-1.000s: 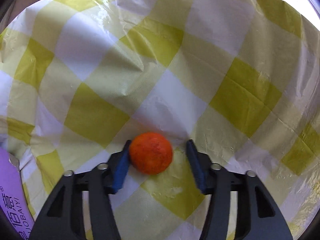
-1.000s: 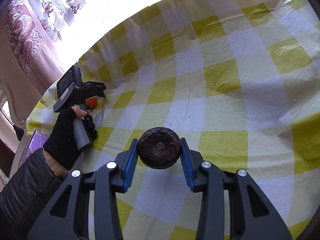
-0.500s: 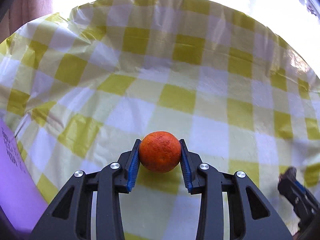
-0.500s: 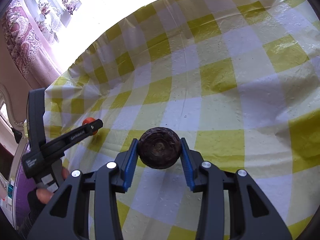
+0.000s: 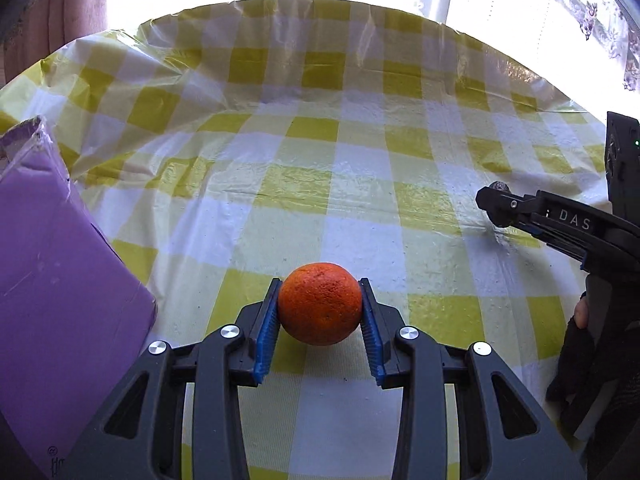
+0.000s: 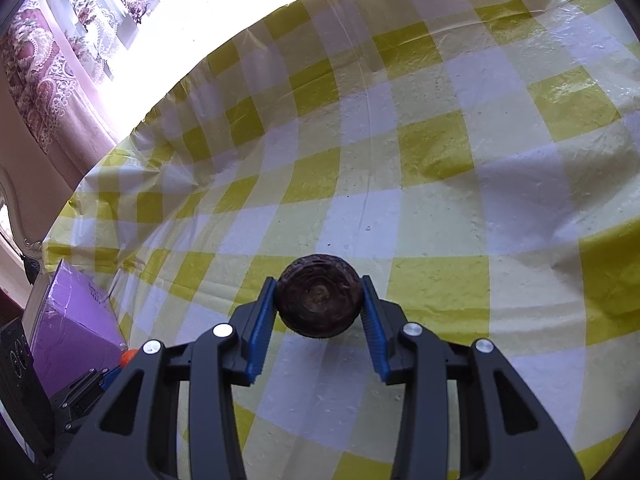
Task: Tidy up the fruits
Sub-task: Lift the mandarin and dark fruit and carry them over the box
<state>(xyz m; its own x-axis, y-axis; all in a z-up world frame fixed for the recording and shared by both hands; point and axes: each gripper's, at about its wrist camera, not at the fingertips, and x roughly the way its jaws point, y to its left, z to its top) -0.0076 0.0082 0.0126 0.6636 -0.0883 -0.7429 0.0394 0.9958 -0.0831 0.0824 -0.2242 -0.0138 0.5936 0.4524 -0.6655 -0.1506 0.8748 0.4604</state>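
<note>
My left gripper (image 5: 320,312) is shut on a round orange (image 5: 320,309), held just above the yellow-and-white checked tablecloth (image 5: 320,184). Both blue pads press its sides. My right gripper (image 6: 319,302) is shut on a dark brown, wrinkled round fruit (image 6: 319,301), also just off the cloth. In the left wrist view the right gripper (image 5: 500,208) reaches in from the right edge, held by a gloved hand (image 5: 580,344). In the right wrist view a sliver of the orange (image 6: 128,356) shows at the lower left, behind my own finger.
A purple box (image 5: 60,288) stands at the left of the table, close beside the left gripper; it also shows as the purple box (image 6: 72,328) in the right wrist view. Curtains and a bright window lie beyond the far table edge (image 5: 320,4).
The left gripper closed on the orange, lifted it and swung across the table toward the purple box and the right gripper. The right gripper kept still with its dark fruit.
</note>
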